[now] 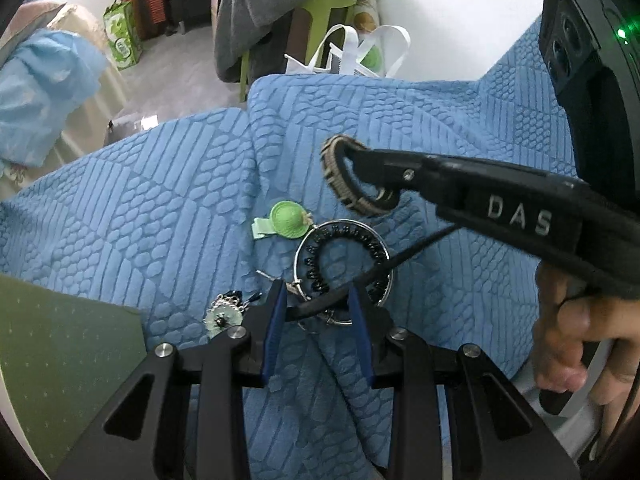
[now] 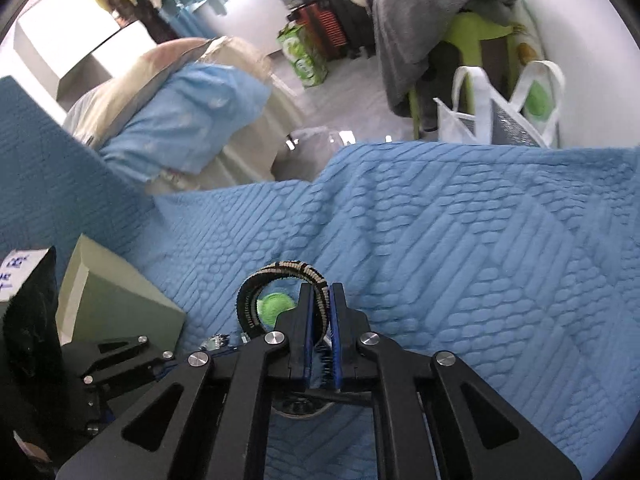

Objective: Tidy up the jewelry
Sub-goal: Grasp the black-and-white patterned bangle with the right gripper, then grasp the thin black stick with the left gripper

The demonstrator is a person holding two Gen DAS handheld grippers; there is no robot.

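My right gripper (image 2: 321, 294) is shut on a woven beige-and-black bracelet (image 2: 280, 272) and holds it above the blue quilt; it also shows in the left wrist view (image 1: 362, 152) with the bracelet (image 1: 336, 172). My left gripper (image 1: 318, 300) is open low over a jewelry pile: a silver hoop with a black coiled band (image 1: 344, 268), a green hat-shaped clip (image 1: 286, 219) and a silver beaded piece (image 1: 224, 314). A black cable (image 1: 392, 262) crosses between its fingers.
A green box (image 1: 60, 360) lies at the left on the blue quilt (image 1: 160, 208); it shows in the right wrist view (image 2: 116, 300) too. Beyond the bed edge are a white bag (image 1: 352, 52), a green stool with grey cloth (image 1: 280, 8) and bedding (image 2: 176, 120).
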